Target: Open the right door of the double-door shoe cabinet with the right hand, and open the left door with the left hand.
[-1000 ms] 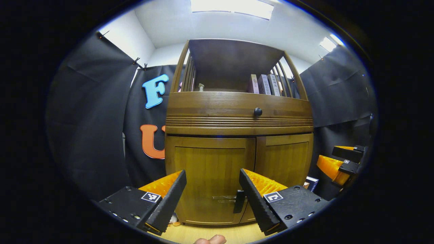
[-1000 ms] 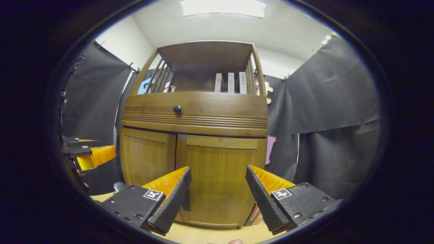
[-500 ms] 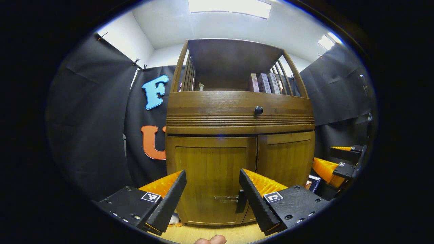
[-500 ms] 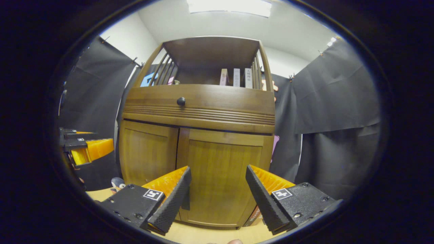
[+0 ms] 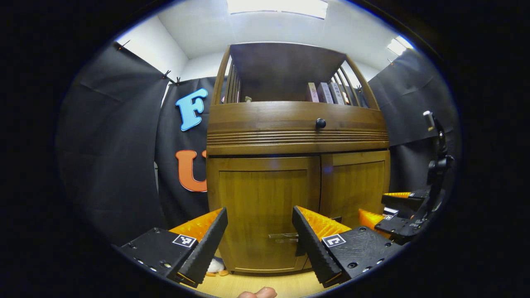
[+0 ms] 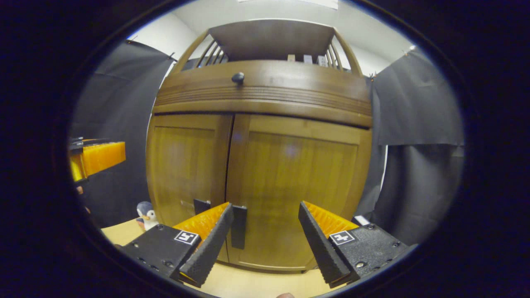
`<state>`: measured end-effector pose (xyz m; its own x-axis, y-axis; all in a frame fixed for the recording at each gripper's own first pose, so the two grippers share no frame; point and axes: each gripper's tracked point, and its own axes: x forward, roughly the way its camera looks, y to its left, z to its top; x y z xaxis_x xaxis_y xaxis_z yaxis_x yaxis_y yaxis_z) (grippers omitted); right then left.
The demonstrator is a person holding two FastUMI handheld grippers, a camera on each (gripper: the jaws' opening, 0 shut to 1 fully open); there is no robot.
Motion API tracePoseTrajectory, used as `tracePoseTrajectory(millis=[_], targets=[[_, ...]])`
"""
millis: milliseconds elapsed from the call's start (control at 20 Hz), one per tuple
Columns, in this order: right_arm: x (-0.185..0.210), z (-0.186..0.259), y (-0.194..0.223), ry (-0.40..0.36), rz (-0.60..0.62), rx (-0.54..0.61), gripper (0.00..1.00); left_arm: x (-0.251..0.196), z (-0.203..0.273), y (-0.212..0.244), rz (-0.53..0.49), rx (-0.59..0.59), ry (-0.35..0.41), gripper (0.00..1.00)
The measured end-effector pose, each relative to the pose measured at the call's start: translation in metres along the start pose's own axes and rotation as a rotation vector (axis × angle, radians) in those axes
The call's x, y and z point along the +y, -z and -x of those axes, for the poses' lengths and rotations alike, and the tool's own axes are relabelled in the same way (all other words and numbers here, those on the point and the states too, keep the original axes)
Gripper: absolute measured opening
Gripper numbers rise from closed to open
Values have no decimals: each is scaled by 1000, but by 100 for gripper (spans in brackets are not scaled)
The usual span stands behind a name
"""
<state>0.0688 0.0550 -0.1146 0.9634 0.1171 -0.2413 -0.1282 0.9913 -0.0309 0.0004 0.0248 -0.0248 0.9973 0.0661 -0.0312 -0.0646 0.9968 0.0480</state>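
Facing the shoe cabinet (image 5: 298, 165) with both doors shut, left tongs (image 5: 260, 240) spread wide before the left door (image 5: 263, 211), right tongs (image 6: 263, 236) gaping near the right door's handle (image 6: 239, 227), toy penguin (image 6: 145, 213) peeking in the right gripper view, books (image 5: 325, 92) clearer in the left gripper view

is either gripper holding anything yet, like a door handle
No, nothing is held. The right gripper is open, near the right door's handle but not on it. The left gripper is open too, short of the left door.

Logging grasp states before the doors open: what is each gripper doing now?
Left gripper: open, holding nothing.
Right gripper: open, holding nothing.
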Motion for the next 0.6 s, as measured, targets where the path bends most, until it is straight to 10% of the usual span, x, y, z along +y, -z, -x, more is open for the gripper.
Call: tracePoseTrajectory(millis=[600], targets=[[32, -66, 51, -43, -101, 127, 72, 38, 16, 20, 69, 50, -121, 94]])
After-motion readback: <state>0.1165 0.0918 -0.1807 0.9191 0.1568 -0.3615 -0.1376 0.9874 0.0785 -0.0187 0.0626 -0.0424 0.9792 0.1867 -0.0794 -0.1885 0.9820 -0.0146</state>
